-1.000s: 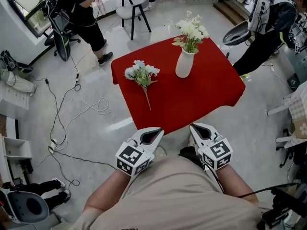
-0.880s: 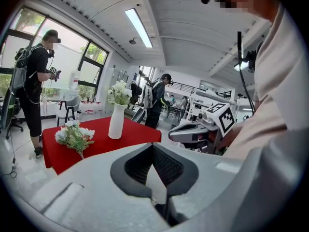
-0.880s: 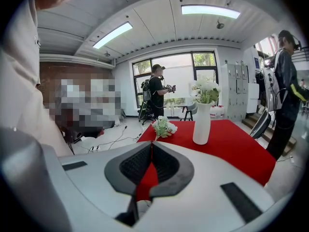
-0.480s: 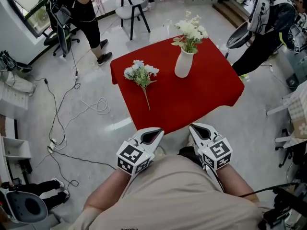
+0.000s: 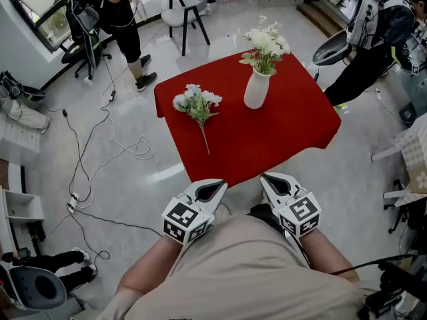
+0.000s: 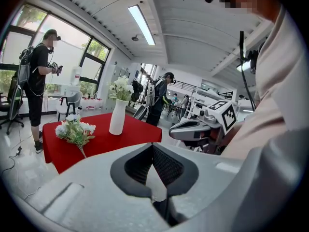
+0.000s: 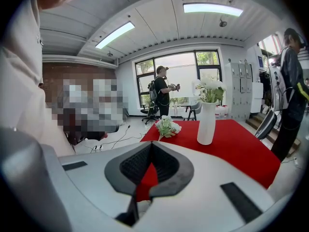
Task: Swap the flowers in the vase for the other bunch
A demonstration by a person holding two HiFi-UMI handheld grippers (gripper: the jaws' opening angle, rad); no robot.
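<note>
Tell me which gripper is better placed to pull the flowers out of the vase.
Probably the right gripper: the vase stands on its side of the red table, while the left gripper faces the loose bunch. Both are shut and empty.

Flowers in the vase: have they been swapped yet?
Nothing looks done: the cream bunch stands in the vase, the other bunch lies on the red table. In hand: nothing; left tool and right tool are shut, empty, short of the table. Left: the whole swap.
</note>
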